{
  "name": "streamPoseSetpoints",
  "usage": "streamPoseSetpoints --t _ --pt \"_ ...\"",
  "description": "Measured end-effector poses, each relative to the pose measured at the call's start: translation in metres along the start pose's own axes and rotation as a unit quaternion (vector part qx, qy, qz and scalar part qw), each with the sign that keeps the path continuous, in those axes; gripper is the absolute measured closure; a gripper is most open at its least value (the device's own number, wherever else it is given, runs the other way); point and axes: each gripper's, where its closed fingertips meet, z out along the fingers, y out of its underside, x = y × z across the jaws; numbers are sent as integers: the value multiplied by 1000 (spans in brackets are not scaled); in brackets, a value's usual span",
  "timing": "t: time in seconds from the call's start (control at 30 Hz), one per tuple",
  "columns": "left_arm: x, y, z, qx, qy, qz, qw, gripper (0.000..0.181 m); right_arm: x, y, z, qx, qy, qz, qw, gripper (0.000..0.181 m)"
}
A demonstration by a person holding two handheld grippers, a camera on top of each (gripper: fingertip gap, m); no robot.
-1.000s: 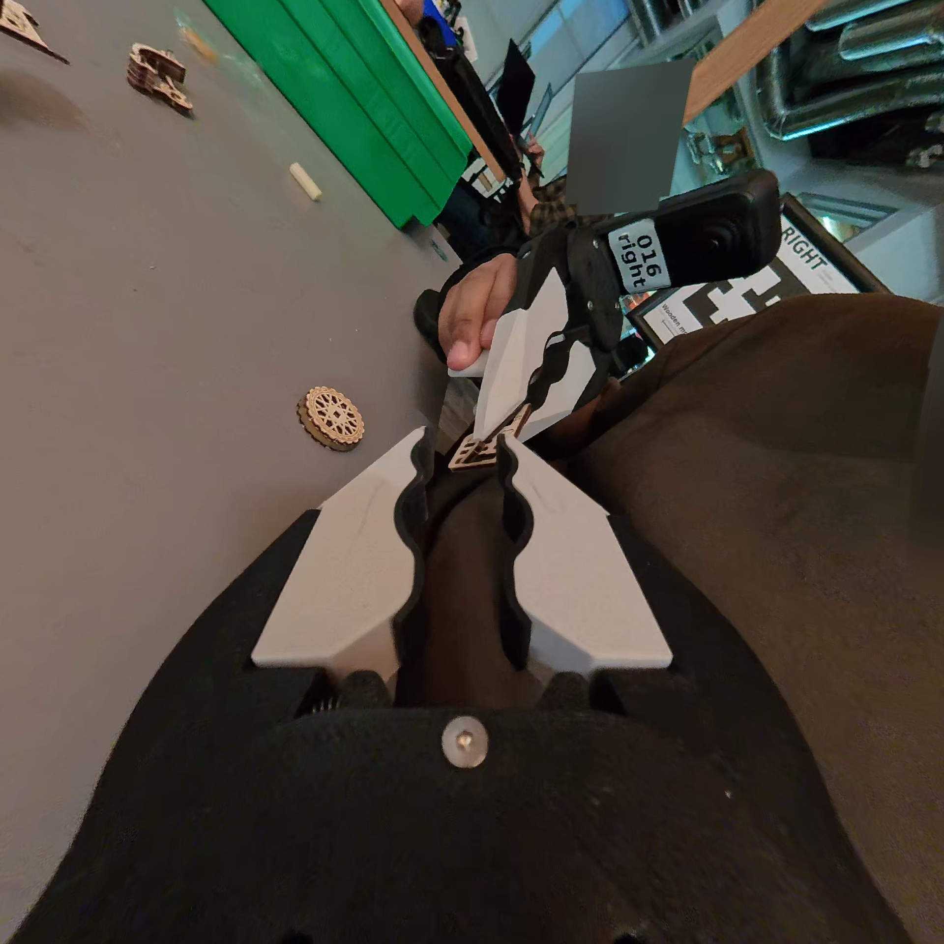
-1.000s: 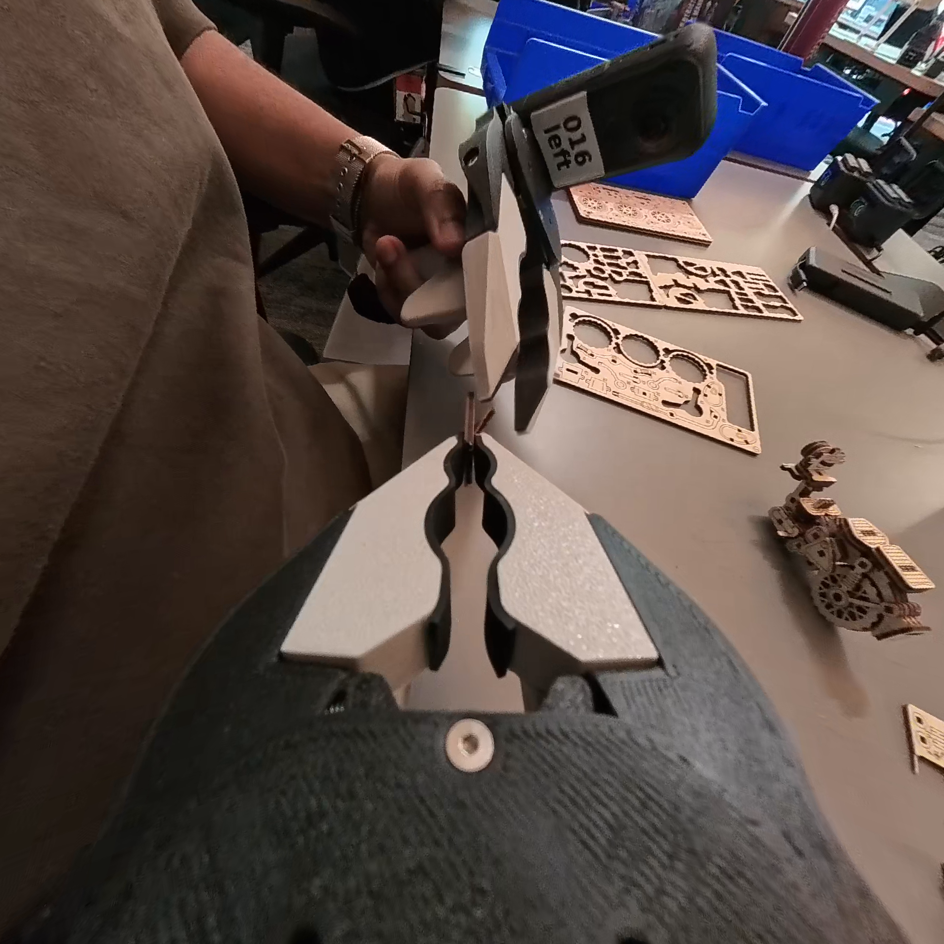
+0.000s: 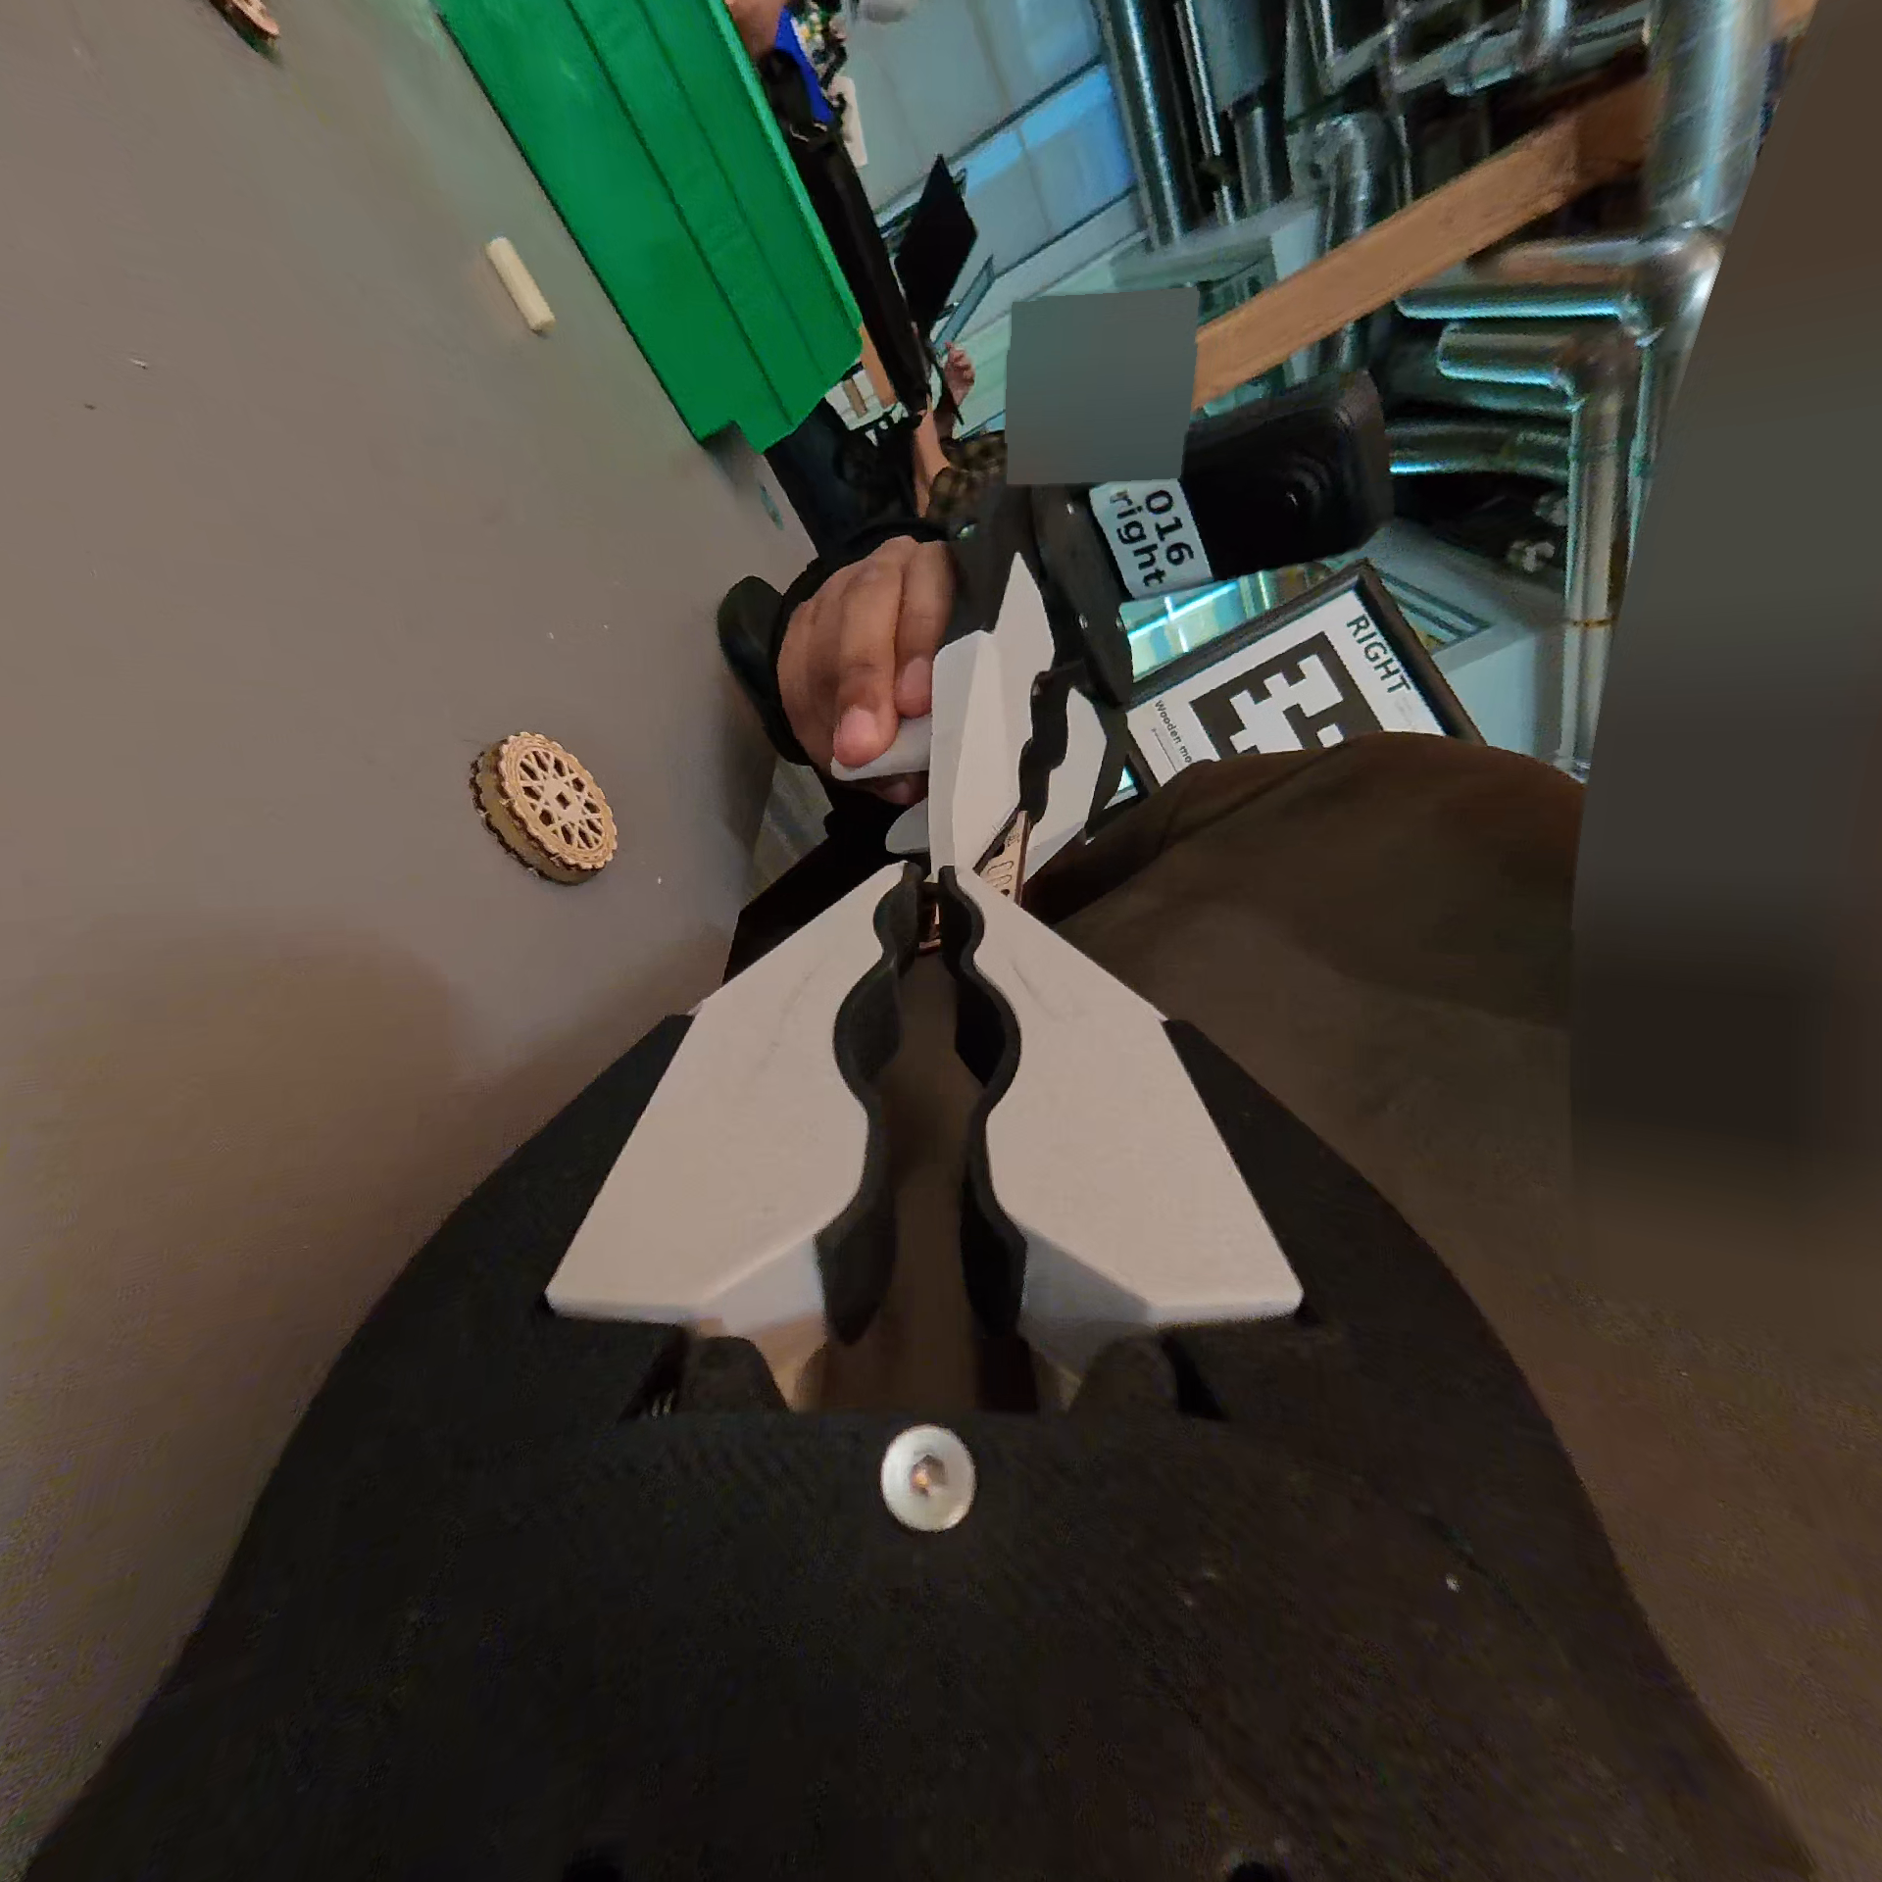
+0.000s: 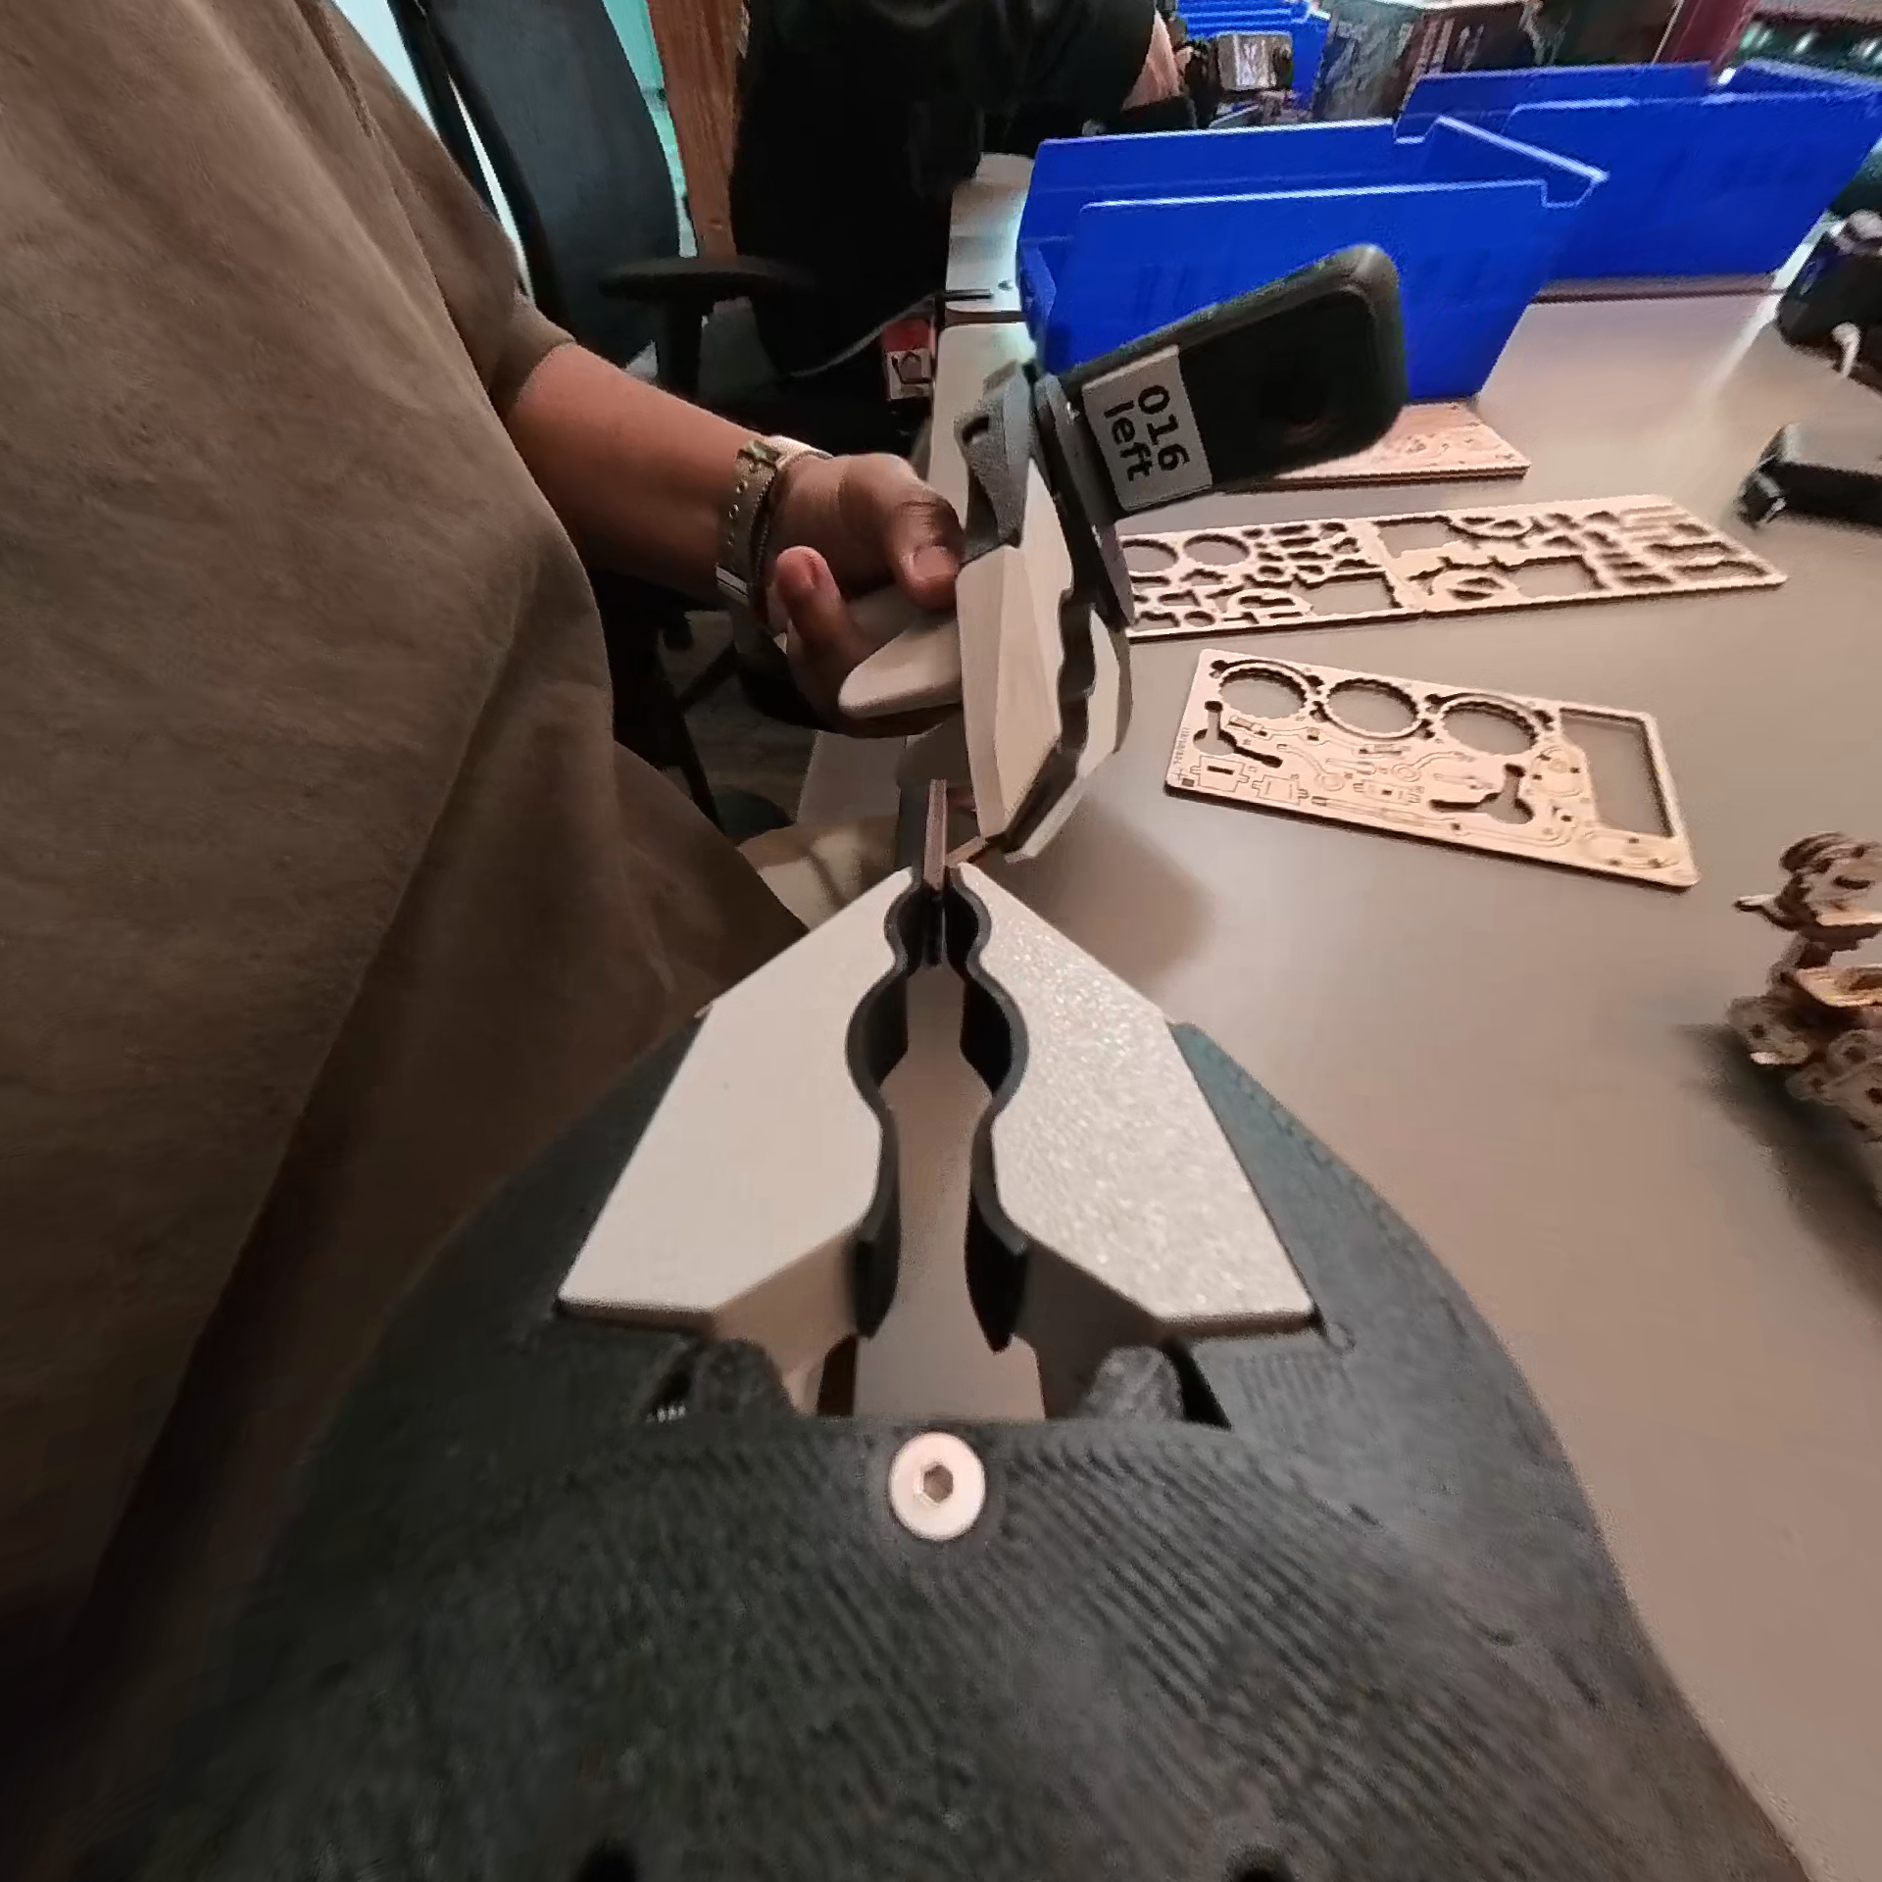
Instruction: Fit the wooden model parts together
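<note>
**A:** Both tools are up off the grey table (image 4: 1375, 1069), tip to tip in front of the person's brown shirt. The right gripper (image 4: 932, 896) is pinched narrow on a thin flat wooden model piece (image 4: 932, 845), seen edge-on here.

**B:** And the left gripper (image 3: 929, 896)?

**A:** Nearly closed too, with a sliver of brown wood (image 3: 929, 929) between its tips. Whether that's the same piece or a second one, I can't tell.

**B:** So which way does the piece lie?

**A:** Straight ahead of the left tool. Its long axis runs out along the right gripper's fingers, pointing at the left tips. I'd say any joining push follows that line.

**B:** Spare parts?

**A:** A round tan wooden gear wheel (image 3: 545, 807) rests well apart.
</note>
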Motion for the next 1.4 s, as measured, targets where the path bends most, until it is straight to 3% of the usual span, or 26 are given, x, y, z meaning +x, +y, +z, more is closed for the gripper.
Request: streamPoseSetpoints --t 0.3,0.57,0.67,0.73,0.83,0.97,1.13,1.3,1.4 --pt "15 -4 -1 10 3 73 997 181 -2 -12 -6 56 -89 158 982 180" --pt "6 -4 2 15 3 12 1000 181 -2 -9 -8 57 -65 87 992 180" --pt "9 -3 4 17 14 -4 1000 181 -7 -10 -12 58 -84 83 991 180" --pt "1 -17 -6 58 4 -20 998 181 -16 -18 -17 76 -122 94 985 180" --pt "6 -23 -22 57 0 35 998 181 6 -17 -20 76 -60 99 990 180" --pt "3 -9 -8 14 -48 86 995 181 20 -17 -28 95 -43 117 988 181" --pt "8 -5 -3 16 30 6 999 167 6 -15 -18 80 -63 101 990 181" --pt "3 6 1 -9 26 -29 999 168 -2 -4 -6 34 -52 51 997 180" --pt "0 8 3 -12 29 -58 998 180 -3 2 -2 12 -39 19 999 181"
